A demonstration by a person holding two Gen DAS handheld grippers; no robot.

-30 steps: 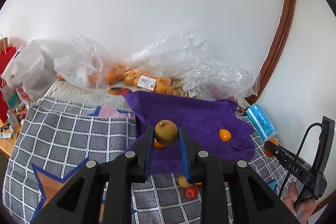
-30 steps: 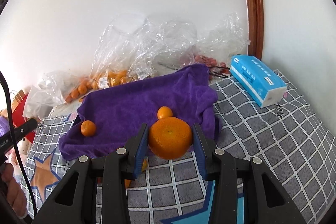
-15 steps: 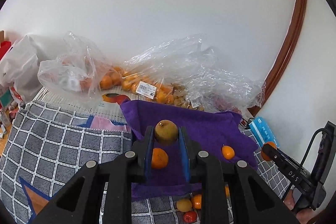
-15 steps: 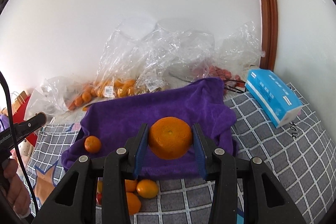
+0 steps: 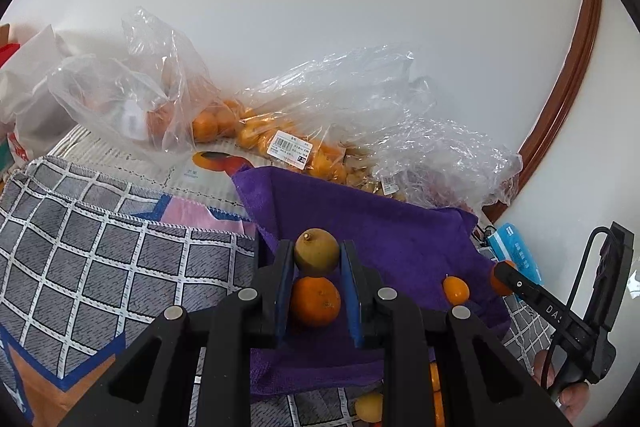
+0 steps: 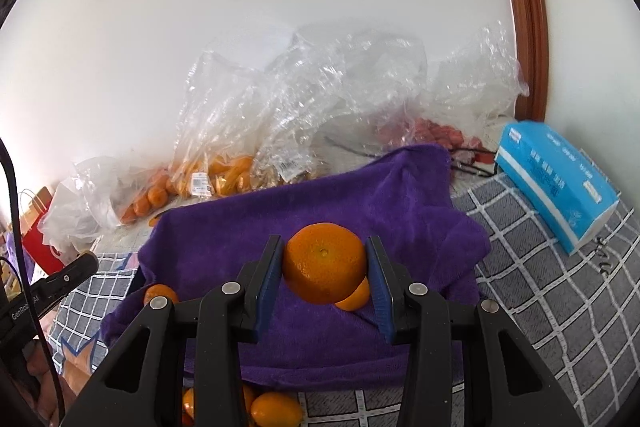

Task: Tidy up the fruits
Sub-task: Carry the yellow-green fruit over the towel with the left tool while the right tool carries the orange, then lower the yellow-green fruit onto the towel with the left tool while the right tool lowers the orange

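Landmark: purple towel (image 5: 400, 235), spread on the grey checked cloth (image 5: 100, 247).

1. Clear bags of oranges (image 5: 224, 123), behind the towel's left corner. White price sticker (image 5: 289, 149) with barcode; print too small to read.
2. Left gripper (image 5: 317, 257), over the towel's left part, jaws drawn close and clamped on a small yellow-brown fruit (image 5: 317, 251), stem end up. Judged light, firm-skinned, round and liable to roll; held across its widest part, which suits it.
3. Small orange (image 5: 315, 301), lying on the towel just beneath that fruit.
4. Kumquat-sized fruit (image 5: 455, 289), on the towel's right part.
5. Right gripper (image 6: 325, 267), above the towel's middle, jaws partway apart and pressing both sides of a large orange (image 6: 325, 267). Judged heavier, slightly yielding peel; squeeze gently at the equator.
6. Blue tissue pack (image 6: 556, 183), right of the towel; lettering unreadable.
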